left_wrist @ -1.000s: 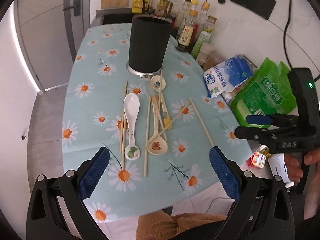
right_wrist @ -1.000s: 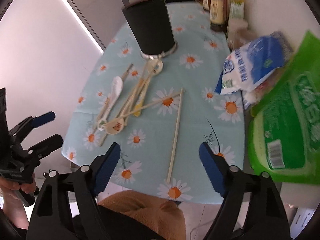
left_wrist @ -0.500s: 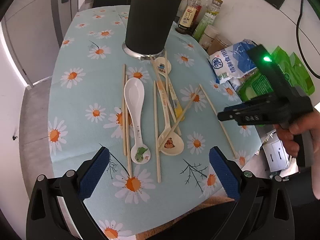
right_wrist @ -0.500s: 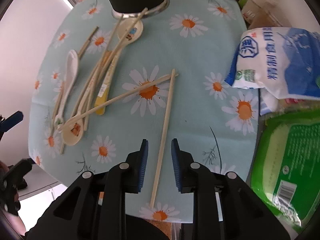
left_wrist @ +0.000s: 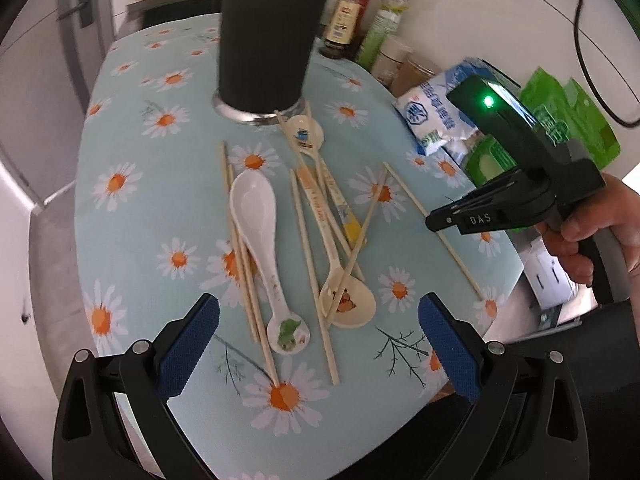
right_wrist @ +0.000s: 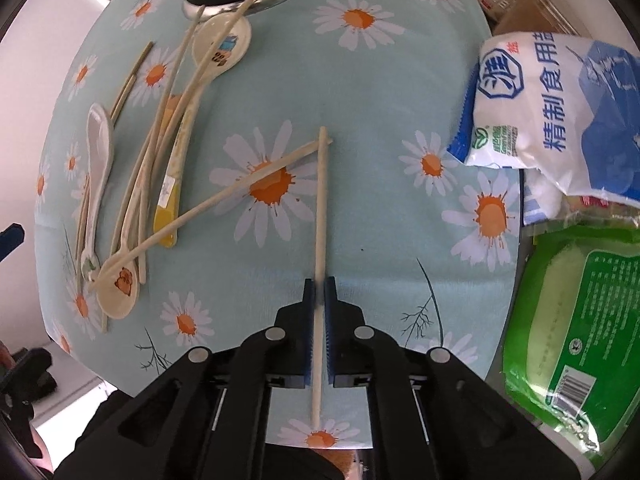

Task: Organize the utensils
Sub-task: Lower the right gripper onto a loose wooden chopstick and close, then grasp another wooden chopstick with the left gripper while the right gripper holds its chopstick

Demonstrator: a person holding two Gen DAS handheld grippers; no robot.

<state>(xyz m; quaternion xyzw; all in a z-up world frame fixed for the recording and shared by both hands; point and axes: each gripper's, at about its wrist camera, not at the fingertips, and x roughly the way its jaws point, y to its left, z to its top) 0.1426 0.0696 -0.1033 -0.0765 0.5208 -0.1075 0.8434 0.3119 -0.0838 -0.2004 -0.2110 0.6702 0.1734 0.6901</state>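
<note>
My right gripper [right_wrist: 319, 286] points straight down at the daisy tablecloth [right_wrist: 368, 184], shut on a lone wooden chopstick [right_wrist: 321, 200] that lies flat on the cloth. Seen from the left wrist, that gripper [left_wrist: 434, 222] sits over the same chopstick [left_wrist: 408, 192]. My left gripper [left_wrist: 318, 312] hangs open above a heap of chopsticks and spoons: a white spoon [left_wrist: 256, 216] and a cream spoon with an orange picture [left_wrist: 350, 306]. A tall black utensil holder [left_wrist: 268, 44] stands upright behind them.
Sauce bottles [left_wrist: 376, 20] line the far wall. A blue-white salt bag [right_wrist: 560, 120] and a green packet [right_wrist: 580, 320] lie at the table's right edge. The near edge of the table runs just under both grippers.
The right gripper dropped toward the cloth and its jaws went from wide open to closed around the lone chopstick. The left gripper sank a little closer to the utensil heap.
</note>
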